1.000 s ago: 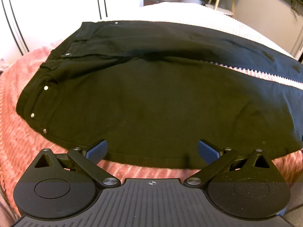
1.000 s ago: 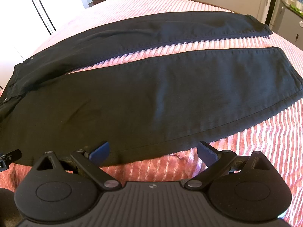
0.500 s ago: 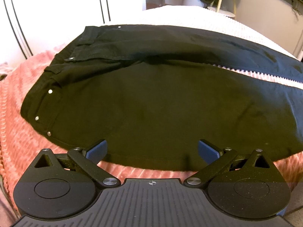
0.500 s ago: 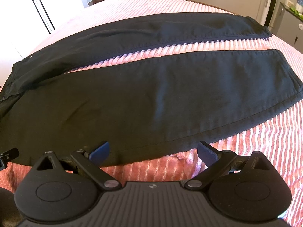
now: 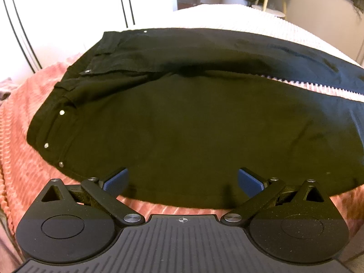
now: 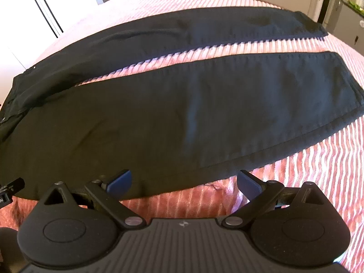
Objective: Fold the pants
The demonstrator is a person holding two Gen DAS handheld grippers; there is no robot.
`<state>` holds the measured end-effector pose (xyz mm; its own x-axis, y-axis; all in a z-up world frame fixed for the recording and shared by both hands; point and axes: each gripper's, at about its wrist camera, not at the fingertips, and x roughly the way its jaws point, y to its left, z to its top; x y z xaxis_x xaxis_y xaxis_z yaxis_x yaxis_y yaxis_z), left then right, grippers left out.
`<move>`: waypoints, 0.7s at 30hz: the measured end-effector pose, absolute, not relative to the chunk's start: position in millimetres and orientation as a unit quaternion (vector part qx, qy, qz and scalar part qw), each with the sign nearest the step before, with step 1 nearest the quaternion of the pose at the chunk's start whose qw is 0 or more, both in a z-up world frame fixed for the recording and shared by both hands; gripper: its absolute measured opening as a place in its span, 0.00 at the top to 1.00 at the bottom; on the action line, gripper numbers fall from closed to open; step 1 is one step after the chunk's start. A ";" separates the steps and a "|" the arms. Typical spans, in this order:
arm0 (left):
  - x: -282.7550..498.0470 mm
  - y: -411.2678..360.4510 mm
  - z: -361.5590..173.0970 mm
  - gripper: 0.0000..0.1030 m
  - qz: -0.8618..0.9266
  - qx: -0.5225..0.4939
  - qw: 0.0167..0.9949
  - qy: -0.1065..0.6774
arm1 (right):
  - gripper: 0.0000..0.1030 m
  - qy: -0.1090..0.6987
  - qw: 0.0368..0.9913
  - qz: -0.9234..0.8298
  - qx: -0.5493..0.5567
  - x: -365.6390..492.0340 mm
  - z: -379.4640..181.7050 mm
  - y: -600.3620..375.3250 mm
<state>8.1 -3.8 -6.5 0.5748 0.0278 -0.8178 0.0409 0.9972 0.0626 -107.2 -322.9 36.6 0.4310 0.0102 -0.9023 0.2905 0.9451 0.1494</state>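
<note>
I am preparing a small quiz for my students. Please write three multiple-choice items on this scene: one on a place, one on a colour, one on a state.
1. Where do the pants lie?
A. spread on the pink ribbed bedspread
B. hung over a chair
C. inside a drawer

2. What colour are the pants?
A. blue
B. black
C. white

3. In what state are the left gripper and the right gripper?
A. both shut on the cloth
B. left shut, right open
C. both open, holding nothing

Answers:
1. A: both legs lie flat on the bedspread, with a strip of pink showing between them.
2. B: the cloth is black in both views, with small silver rivets near the waist.
3. C: in each view the blue pads stand wide apart with no cloth between them.
</note>
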 end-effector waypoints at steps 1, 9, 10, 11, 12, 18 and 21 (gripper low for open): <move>9.4 -3.6 -7.7 0.00 -0.004 0.037 0.885 0.463 | 0.04 0.531 0.831 -0.083 0.146 -105.6 35.6 -324.9; 18.0 -2.2 -17.3 0.00 -0.015 0.037 0.876 0.481 | 0.04 0.558 0.807 -0.078 0.179 -87.4 26.0 -339.6; 19.3 -1.6 -18.4 0.00 -0.016 0.035 0.875 0.484 | 0.04 0.559 0.805 -0.078 0.182 -83.7 24.6 -340.7; 20.7 -1.0 -19.1 0.00 -0.017 0.033 0.873 0.485 | 0.04 0.560 0.804 -0.081 0.184 -79.7 23.7 -343.3; 22.0 0.0 -19.9 0.00 -0.017 0.031 0.872 0.487 | 0.04 0.560 0.803 -0.085 0.185 -75.3 22.5 -346.5; 33.2 3.0 -17.0 0.00 -0.010 0.013 0.877 0.481 | 0.04 0.570 0.791 -0.122 0.189 -49.7 8.1 -369.0; 54.2 -0.7 -8.8 0.00 0.005 -0.004 0.884 0.467 | 0.04 0.575 0.780 -0.140 0.204 -36.9 -8.4 -379.6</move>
<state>54.2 -0.7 -8.8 0.5646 0.0047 -0.8254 -0.0116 0.9999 -0.0023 -36.9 -379.6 -8.4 0.3001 0.0175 -0.9537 0.4527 0.8774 0.1586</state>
